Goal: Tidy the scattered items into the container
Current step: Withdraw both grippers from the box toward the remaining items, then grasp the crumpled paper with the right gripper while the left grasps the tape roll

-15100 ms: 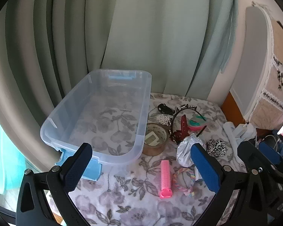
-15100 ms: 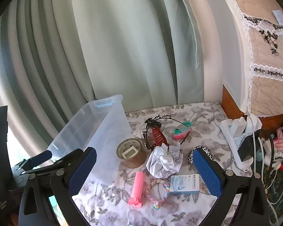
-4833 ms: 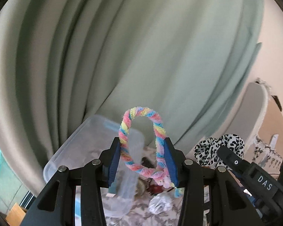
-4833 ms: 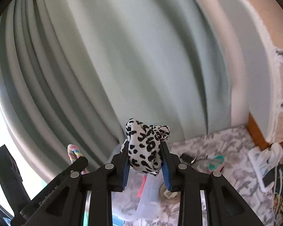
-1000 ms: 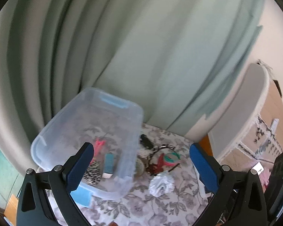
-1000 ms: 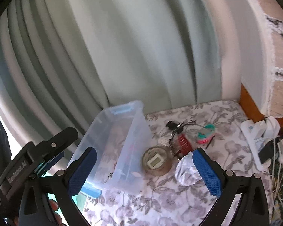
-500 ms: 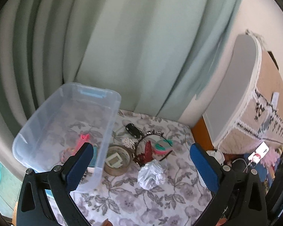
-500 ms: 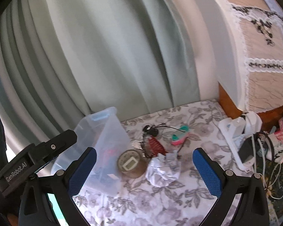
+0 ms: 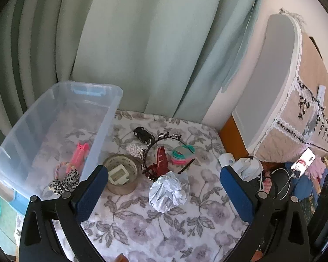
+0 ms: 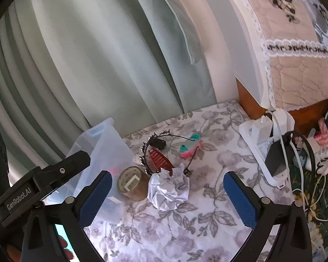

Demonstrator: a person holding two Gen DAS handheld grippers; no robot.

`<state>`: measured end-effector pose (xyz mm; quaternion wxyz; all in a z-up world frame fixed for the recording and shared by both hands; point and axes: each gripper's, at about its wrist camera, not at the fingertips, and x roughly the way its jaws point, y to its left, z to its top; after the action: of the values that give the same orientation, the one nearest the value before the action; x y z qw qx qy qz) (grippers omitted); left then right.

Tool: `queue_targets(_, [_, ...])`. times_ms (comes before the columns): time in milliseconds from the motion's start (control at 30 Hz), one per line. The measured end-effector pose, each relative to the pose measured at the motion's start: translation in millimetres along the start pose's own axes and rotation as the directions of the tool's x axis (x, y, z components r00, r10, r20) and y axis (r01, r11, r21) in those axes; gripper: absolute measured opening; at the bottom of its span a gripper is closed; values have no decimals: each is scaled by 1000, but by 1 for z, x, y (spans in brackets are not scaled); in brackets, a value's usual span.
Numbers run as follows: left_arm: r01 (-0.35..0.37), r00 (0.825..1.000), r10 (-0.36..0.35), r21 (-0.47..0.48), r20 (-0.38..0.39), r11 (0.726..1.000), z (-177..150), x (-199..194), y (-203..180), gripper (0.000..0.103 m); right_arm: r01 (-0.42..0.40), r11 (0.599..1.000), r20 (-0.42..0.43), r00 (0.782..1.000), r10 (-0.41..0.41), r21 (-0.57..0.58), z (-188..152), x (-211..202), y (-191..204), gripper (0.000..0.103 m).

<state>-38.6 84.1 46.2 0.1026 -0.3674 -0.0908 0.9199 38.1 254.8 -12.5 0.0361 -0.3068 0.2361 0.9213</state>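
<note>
A clear plastic bin (image 9: 111, 100) stands at the left on the floral cloth; it also shows in the right wrist view (image 10: 102, 144). In it lie a pink roller (image 9: 79, 154), a rainbow twisted ring (image 9: 60, 169) and a leopard scrunchie (image 9: 64, 182). On the cloth lie a crumpled paper ball (image 9: 167, 191) (image 10: 169, 193), a tape roll (image 9: 120, 174) (image 10: 131, 182), a red claw clip (image 9: 158, 160) (image 10: 158, 159), a black headband (image 9: 164, 137), teal-pink hair ties (image 9: 182, 154) (image 10: 190, 146) and a black toy car (image 9: 143, 134). My left gripper (image 9: 164, 193) and right gripper (image 10: 168, 195) are open and empty, above the paper ball.
A white power strip with chargers and cables (image 10: 266, 144) lies at the right, beside a wooden, lace-covered piece of furniture (image 10: 295, 54). Green curtains (image 9: 131, 43) hang behind. A phone (image 9: 302, 162) lies at the far right. The left gripper's body (image 10: 39, 185) shows in the right wrist view.
Both grippers have swung right and lower, from the bin toward the loose items. The paper ball now sits between the fingers in both views. Both stay open and empty.
</note>
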Motion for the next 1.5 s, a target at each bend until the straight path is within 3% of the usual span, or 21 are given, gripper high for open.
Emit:
queue_targets(400, [-16, 988, 19, 19, -152, 1000, -18, 48, -1, 102, 14, 999, -110, 994, -11, 28, -17, 34, -28, 103])
queue_targets(500, [-19, 982, 21, 14, -185, 1000, -23, 61, 0, 102, -19, 999, -166, 986, 26, 43, -24, 46, -34, 103])
queue_targets(633, [-36, 981, 50, 77, -186, 996, -26, 69, -5, 101, -72, 996, -239, 968, 83, 53, -34, 63, -36, 103])
queue_targets(800, [-47, 980, 73, 144, -186, 989, -24, 80, -9, 90, -62, 998, -269, 961, 65, 20, -42, 77, -32, 103])
queue_targets(1067, [-47, 968, 81, 144, -238, 988, -30, 103, 1, 70, -83, 996, -292, 952, 90, 37, -47, 99, -32, 102])
queue_targets(1500, [-111, 944, 156, 166, -291, 980, -28, 136, 15, 52, -96, 994, -332, 937, 109, 56, -49, 146, -26, 84])
